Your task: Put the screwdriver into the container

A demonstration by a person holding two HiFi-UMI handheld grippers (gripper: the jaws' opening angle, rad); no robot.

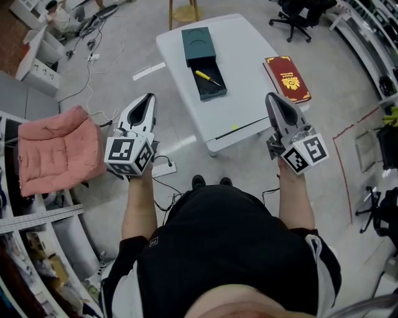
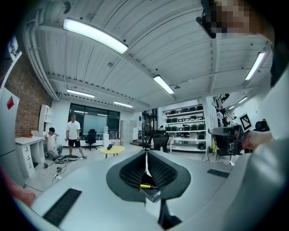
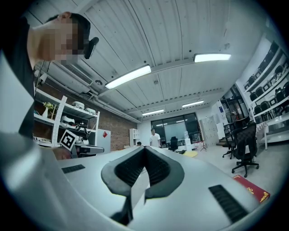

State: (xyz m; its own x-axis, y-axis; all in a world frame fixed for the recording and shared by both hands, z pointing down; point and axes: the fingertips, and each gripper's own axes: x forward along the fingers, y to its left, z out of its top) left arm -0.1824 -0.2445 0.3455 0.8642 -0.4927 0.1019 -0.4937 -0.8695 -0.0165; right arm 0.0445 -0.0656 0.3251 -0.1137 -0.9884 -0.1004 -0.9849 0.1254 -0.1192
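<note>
Closest in: both your hands are up in front of your chest, one tool in each, both pointing fwd at the table.

Your L gripper (image 1: 149, 98) hangs over the floor, off the table's near left corner. Its jaws are pressed together w/ nothing pinched. The ribbed pads (image 2: 133, 169) meet in a thin seam in the left gripper view.

Your R gripper (image 1: 272, 97) overlaps the near right edge of the white table (image 1: 249, 99) in the head view. Same story here: pads (image 3: 131, 169) closed on each other, empty.

Down by your L side there's a white power strip (image 1: 166, 168) on the floor. A pink cushion (image 1: 59, 149) sits further left.

On the table, towards its far left, is the dark green container (image 1: 204, 62), w/ its open tray on the side facing you. The screwdriver (image 1: 207, 77) — yellow handle, dark shaft — lies diagonally inside that tray, well apart from both tools. A red book (image 1: 287, 79) rests at the table's right edge, well clear of the container.

Past the table: a wooden stool (image 1: 185, 12) and a black office chair (image 1: 297, 17).
</note>
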